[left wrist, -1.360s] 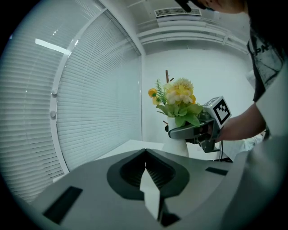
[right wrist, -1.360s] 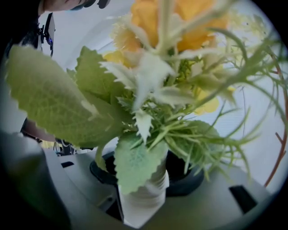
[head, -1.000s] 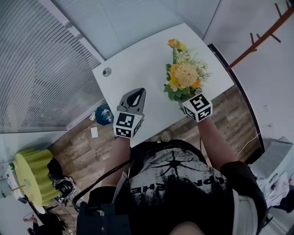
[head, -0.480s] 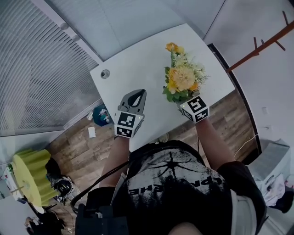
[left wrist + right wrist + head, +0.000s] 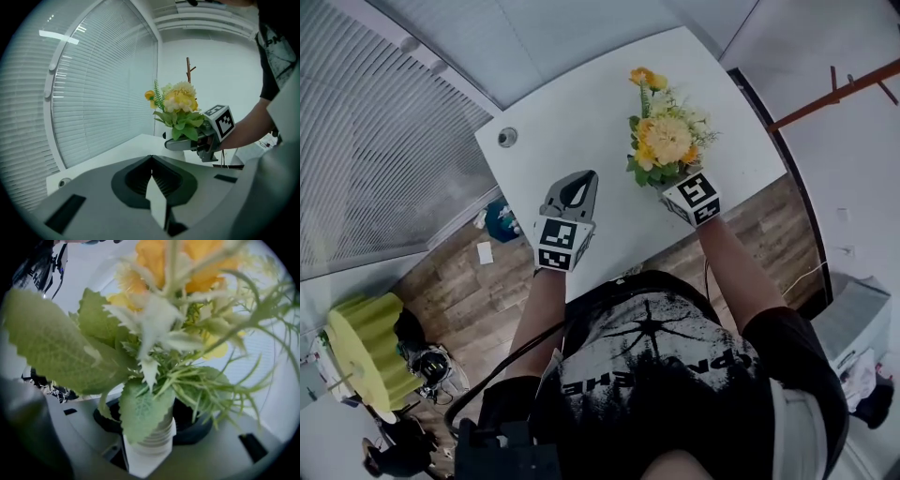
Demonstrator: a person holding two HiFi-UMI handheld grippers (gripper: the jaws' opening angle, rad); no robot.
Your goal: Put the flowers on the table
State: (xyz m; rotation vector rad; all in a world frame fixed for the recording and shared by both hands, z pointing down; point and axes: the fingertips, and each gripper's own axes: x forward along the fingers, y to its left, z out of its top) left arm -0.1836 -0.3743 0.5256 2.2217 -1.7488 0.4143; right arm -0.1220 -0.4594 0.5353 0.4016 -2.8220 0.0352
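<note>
Both grippers sit a little farther in over the white table [image 5: 581, 112] than a second ago, and the flowers [image 5: 667, 141] have gone with the right one, away from the near edge. The left gripper [image 5: 579, 185] keeps its pose, pointing out across the tabletop.

The right gripper [image 5: 667, 183] has hold of the bunch at its foot. In the right gripper view a white ribbed base [image 5: 151, 442] stands between the two jaws, which are set wide and pressed on either side of it, while green leaves [image 5: 56, 343] and orange and yellow blooms [image 5: 154, 258] fill most of that picture. The bunch is upright. It is over the right part of the table, near the front edge; whether the base touches the tabletop I cannot tell.

The left gripper's jaws are closed together with nothing between them, as the left gripper view shows. From that view the flowers [image 5: 177, 101] and the right gripper [image 5: 187, 143] with its marker cube [image 5: 221, 121] appear ahead and to the right, well apart from the left jaws.

A small round cap [image 5: 507, 138] is set in the far left corner of the table. Window blinds [image 5: 103, 84] run along the left side, and a reddish-brown coat stand [image 5: 834, 89] is against the wall on the right. Wooden floor [image 5: 459, 291] shows below the table's edge.
</note>
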